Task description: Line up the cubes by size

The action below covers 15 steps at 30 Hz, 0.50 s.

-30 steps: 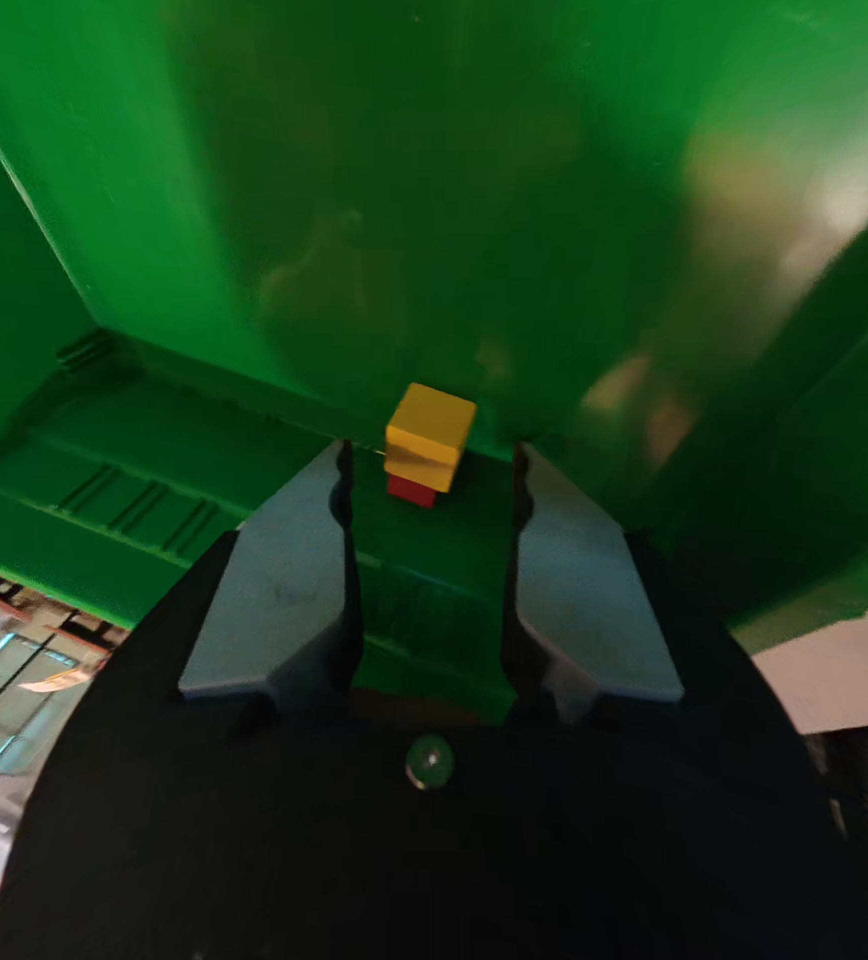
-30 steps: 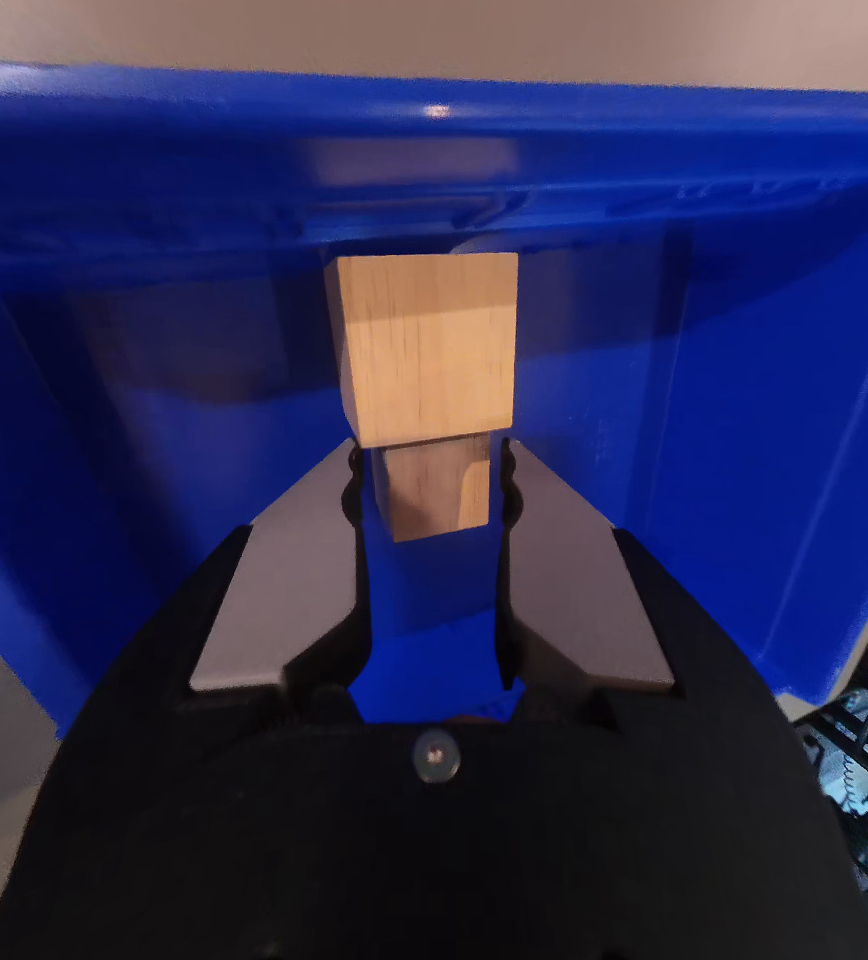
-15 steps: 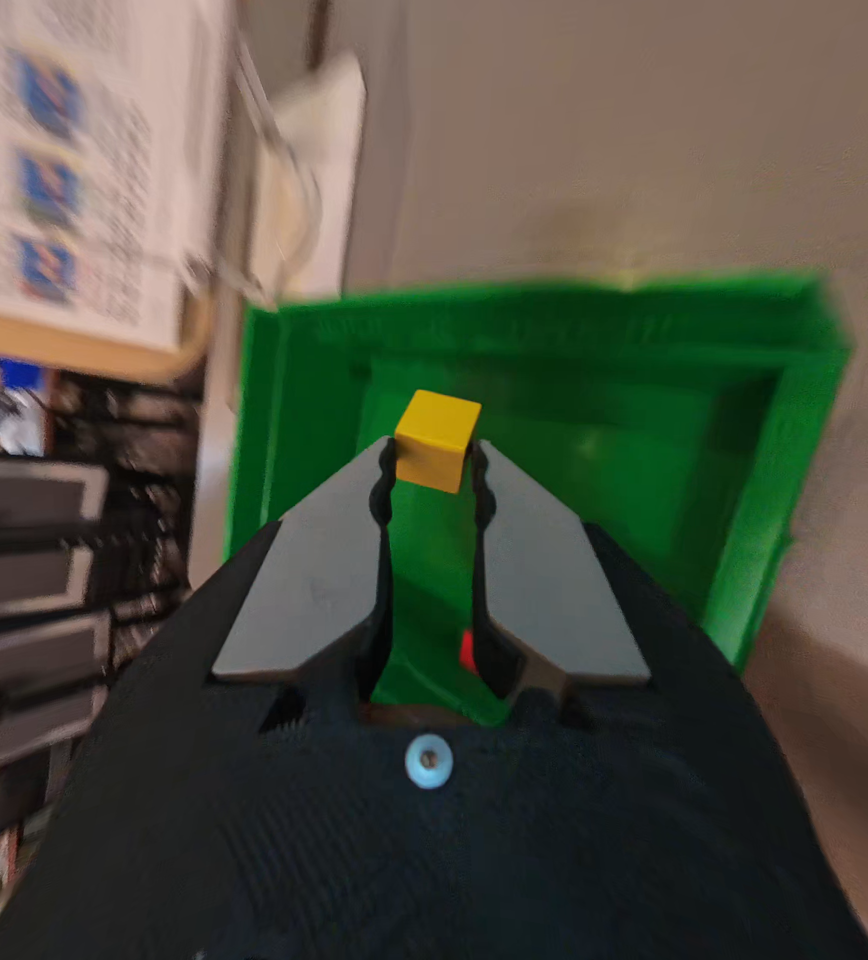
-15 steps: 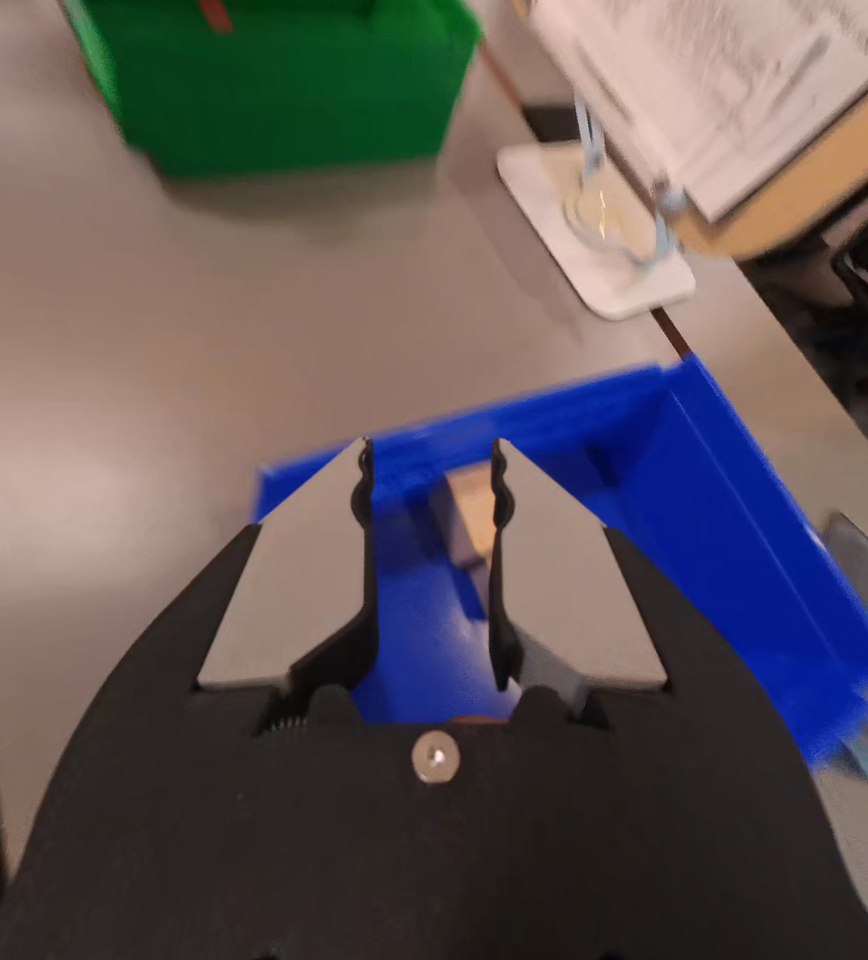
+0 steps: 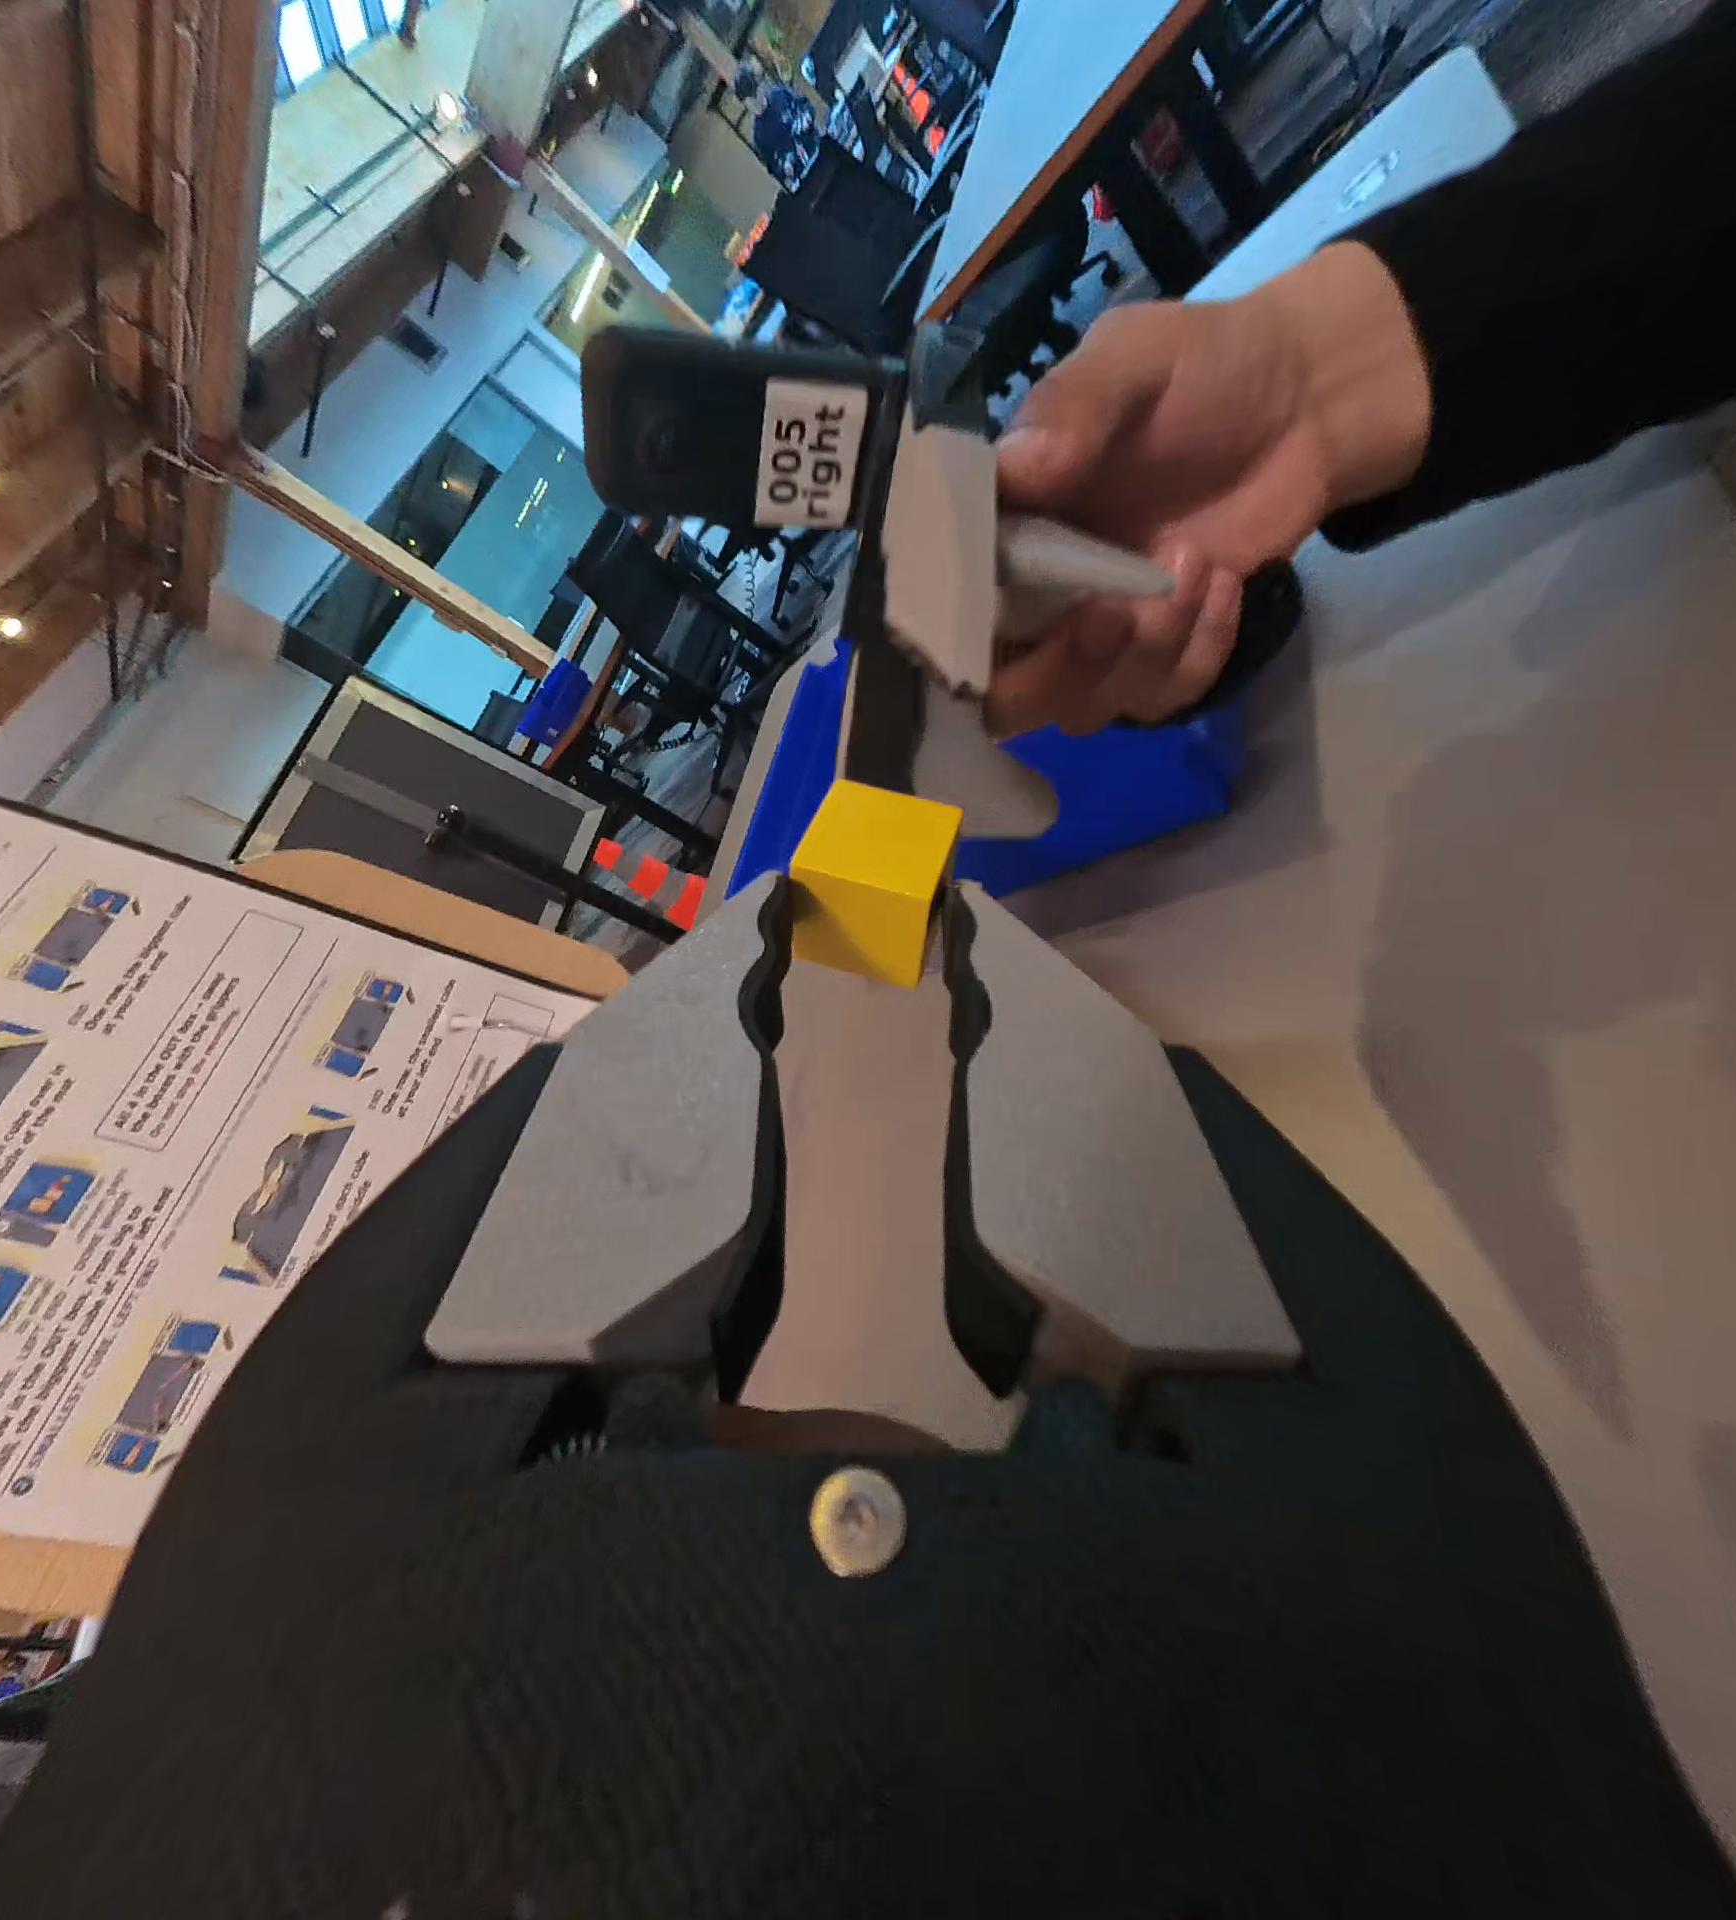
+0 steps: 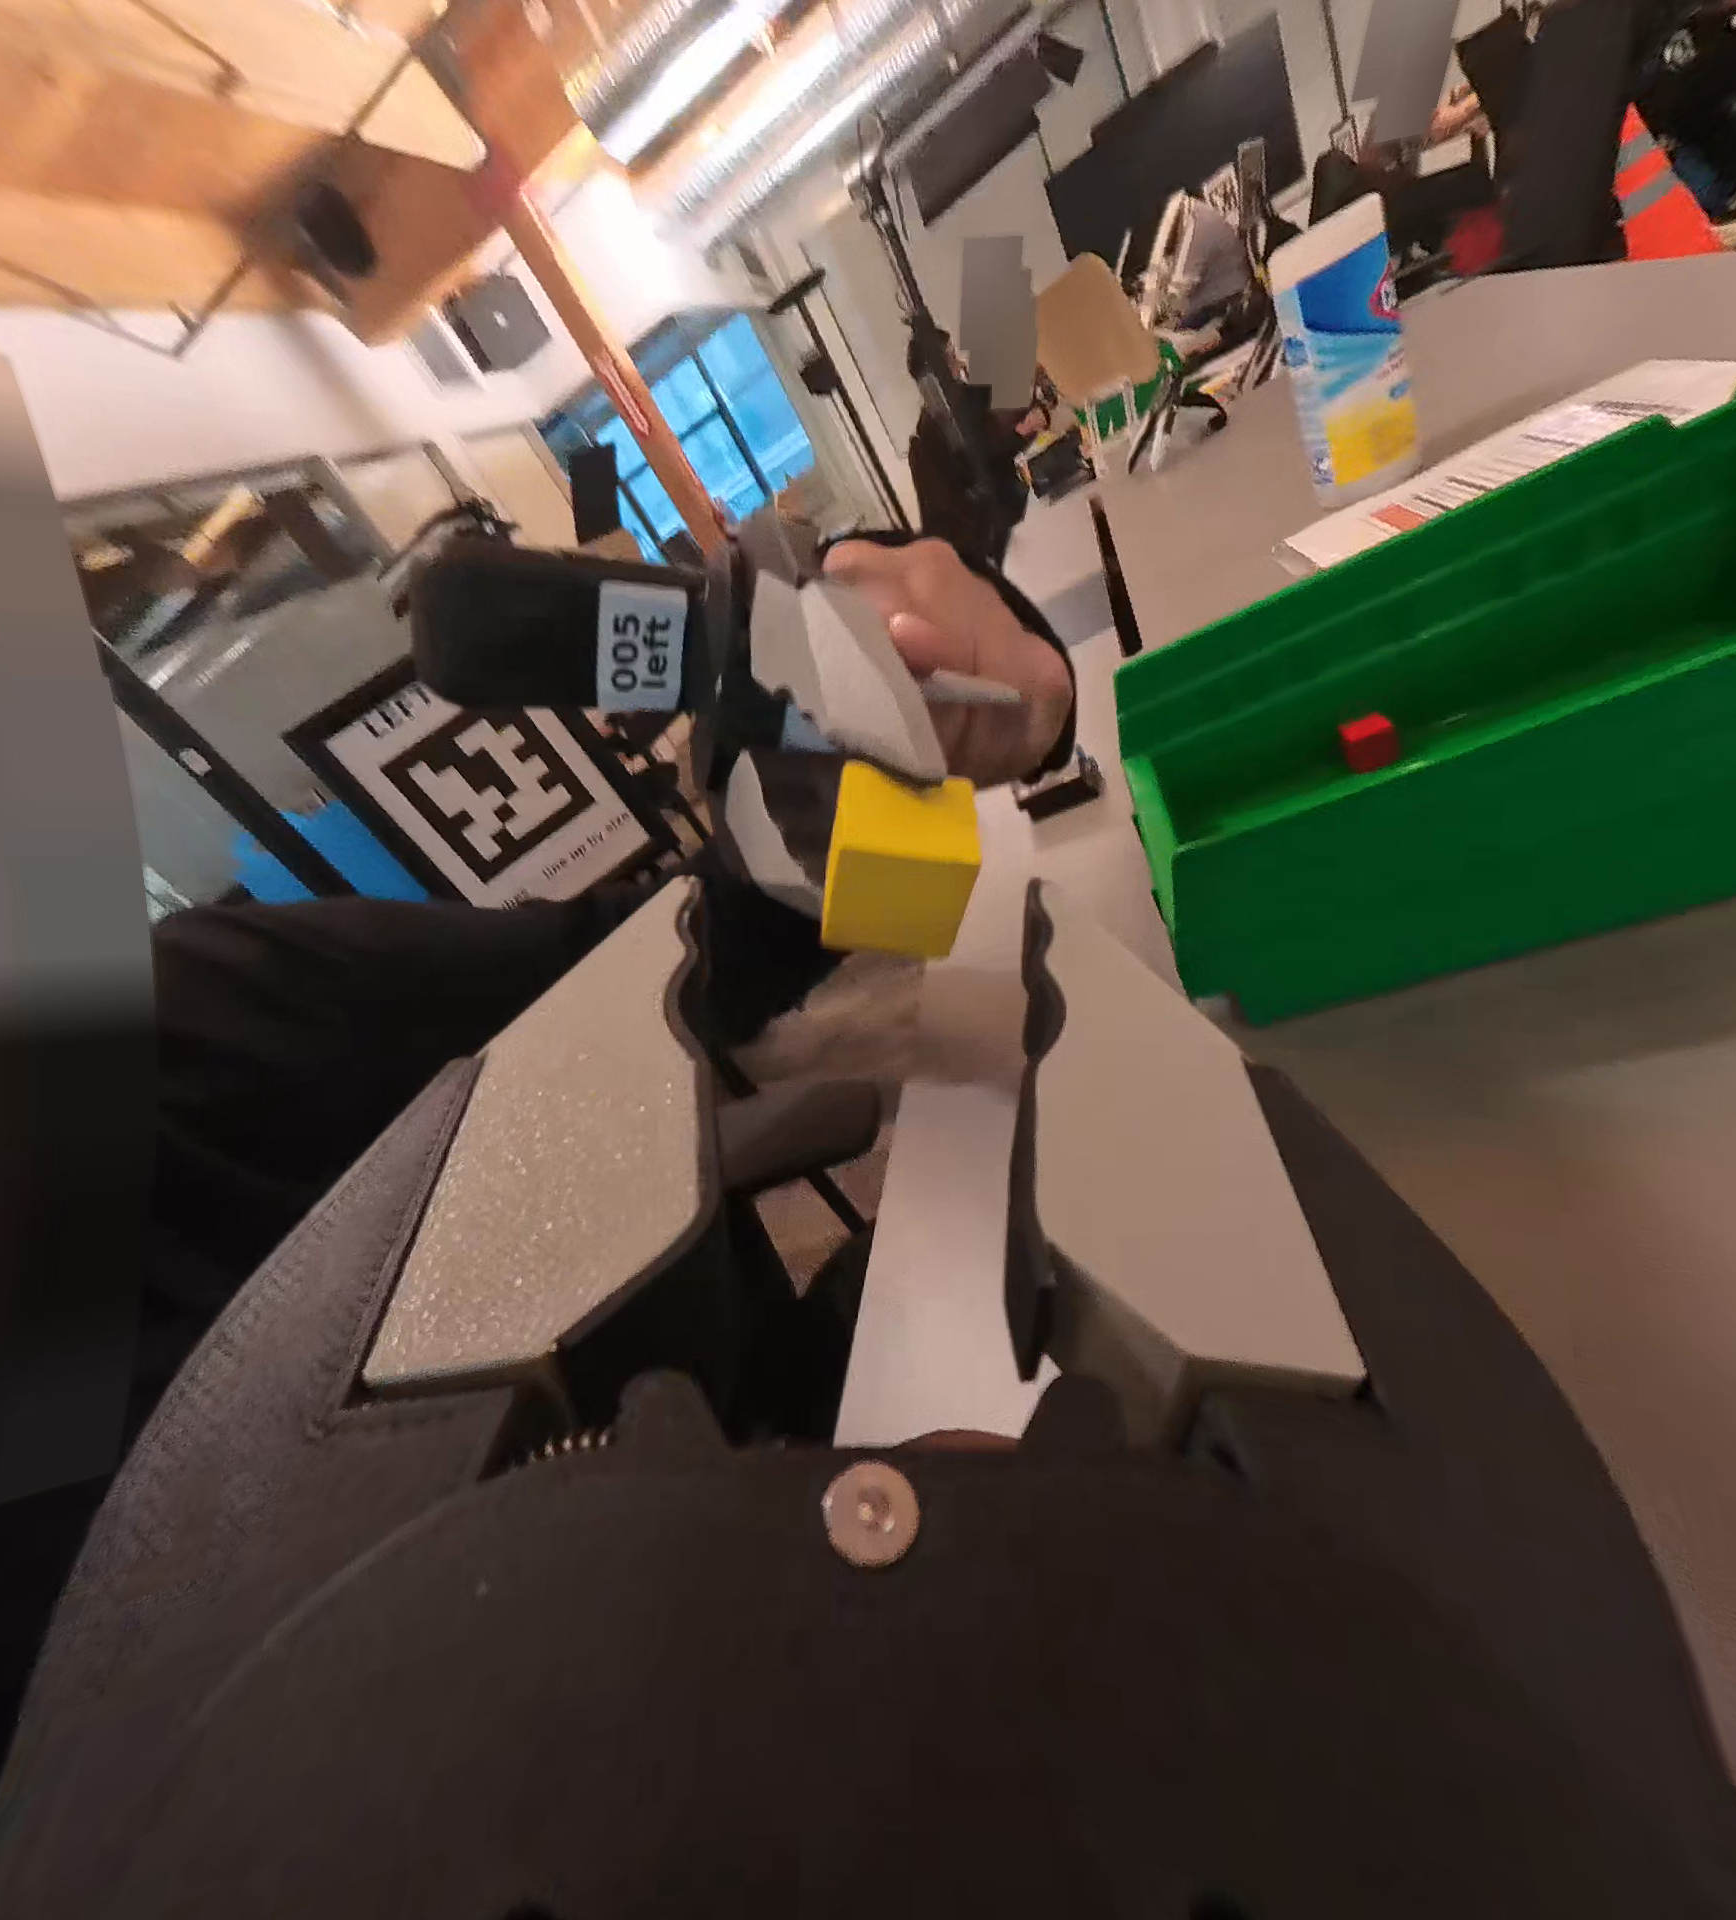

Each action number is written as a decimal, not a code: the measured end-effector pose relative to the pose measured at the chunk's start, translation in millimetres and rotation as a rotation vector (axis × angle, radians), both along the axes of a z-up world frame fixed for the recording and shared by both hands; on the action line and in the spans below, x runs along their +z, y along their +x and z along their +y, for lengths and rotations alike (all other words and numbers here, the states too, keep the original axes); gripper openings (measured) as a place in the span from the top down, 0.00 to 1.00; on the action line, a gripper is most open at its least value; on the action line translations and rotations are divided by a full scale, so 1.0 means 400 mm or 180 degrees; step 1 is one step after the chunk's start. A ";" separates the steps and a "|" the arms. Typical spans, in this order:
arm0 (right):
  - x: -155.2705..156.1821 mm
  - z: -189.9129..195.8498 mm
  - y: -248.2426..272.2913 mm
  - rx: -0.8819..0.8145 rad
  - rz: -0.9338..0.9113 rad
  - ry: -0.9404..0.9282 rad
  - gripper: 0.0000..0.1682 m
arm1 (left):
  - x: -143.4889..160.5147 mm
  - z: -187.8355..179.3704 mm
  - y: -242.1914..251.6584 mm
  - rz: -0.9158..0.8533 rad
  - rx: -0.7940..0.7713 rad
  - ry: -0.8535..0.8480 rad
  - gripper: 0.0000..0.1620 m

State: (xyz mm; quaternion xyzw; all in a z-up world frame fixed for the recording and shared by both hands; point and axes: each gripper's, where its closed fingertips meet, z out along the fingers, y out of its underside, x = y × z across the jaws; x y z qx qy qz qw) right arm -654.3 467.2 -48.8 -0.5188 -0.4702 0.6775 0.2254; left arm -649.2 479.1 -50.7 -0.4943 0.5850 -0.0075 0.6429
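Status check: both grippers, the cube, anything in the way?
Left gripper shut on yellow cube, held above the table. Right gripper open, empty, facing the cube. Red cube sits in green bin. Nothing in the way.

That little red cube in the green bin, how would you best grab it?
Probably from straight above, pinching two opposite flat sides. The red cube sits low on the floor of the green bin, whose walls block a sideways approach. The empty right gripper seems free for it; the left gripper already holds the yellow cube.
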 end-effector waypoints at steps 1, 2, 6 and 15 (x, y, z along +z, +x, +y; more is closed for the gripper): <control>0.000 0.004 -0.006 -0.0007 0.0032 -0.0036 0.69 | -0.004 0.000 0.007 -0.0017 -0.0017 -0.0020 0.84; -0.005 0.007 -0.011 -0.0006 0.0042 -0.0025 0.77 | -0.007 0.001 0.013 -0.0041 -0.0032 -0.0038 0.84; -0.031 0.013 -0.020 -0.0027 -0.0057 0.0058 0.85 | -0.032 0.007 0.012 -0.0048 -0.0014 -0.0210 0.84; -0.047 0.159 0.118 -0.0816 -0.0637 0.0819 0.85 | -0.204 0.100 -0.337 0.1315 0.1034 -0.1102 0.78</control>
